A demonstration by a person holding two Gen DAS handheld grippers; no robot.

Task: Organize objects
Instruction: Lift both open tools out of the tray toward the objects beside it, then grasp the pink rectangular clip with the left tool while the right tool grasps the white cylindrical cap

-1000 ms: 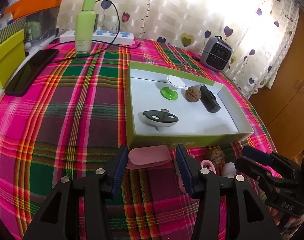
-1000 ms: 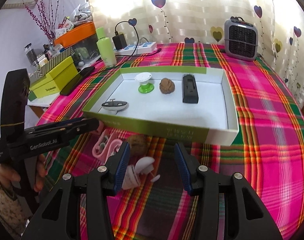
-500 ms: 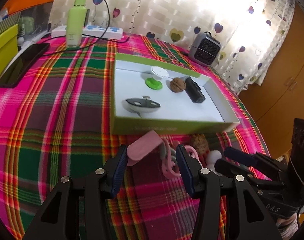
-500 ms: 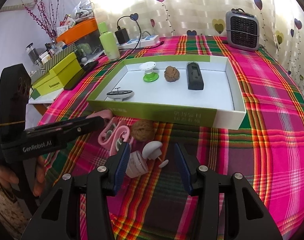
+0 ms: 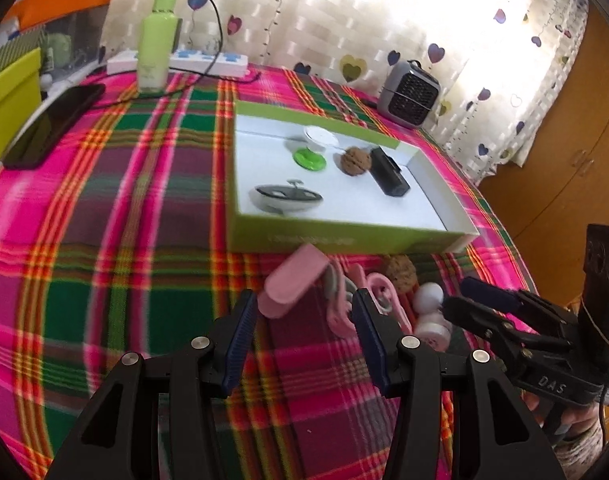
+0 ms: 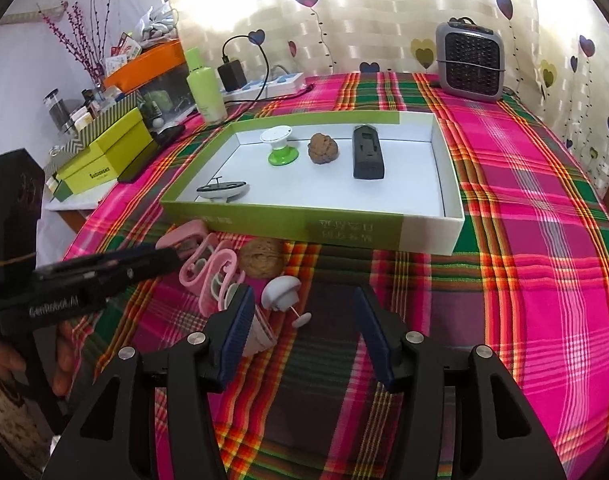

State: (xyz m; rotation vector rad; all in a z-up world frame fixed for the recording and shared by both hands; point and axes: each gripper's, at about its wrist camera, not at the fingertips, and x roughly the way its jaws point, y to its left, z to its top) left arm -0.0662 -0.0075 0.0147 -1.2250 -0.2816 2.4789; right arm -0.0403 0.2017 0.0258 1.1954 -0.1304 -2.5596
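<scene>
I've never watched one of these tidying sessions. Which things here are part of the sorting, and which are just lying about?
Part of the job:
- green-sided cardboard tray
- brown walnut outside the tray
- pink plastic clips
- small white mushroom-shaped knob

Just lying about:
- grey square fan heater
- pale green plastic bottle
- white power strip
- black phone

On the table [image 6: 544,208], in the middle — a box [image 6: 344,232]. In the box, at the back, in a row from left to right: a small stand [image 6: 278,146], a walnut [image 6: 323,149], a block [image 6: 367,153]. Nearer the front left corner of the box, a little boat-shaped thing [image 6: 222,190]. Just before the box, on the cloth, a pile — clips [image 6: 208,268] on the left, a second walnut [image 6: 261,258] right of them, a mushroom-shaped knob [image 6: 279,293] before that walnut. Behind the box, a bottle [image 6: 205,88] and power strip [image 6: 266,86] to the left, a small heater [image 6: 470,62] to the right. Off the left edge, stacked boxes [image 6: 100,152].
</scene>
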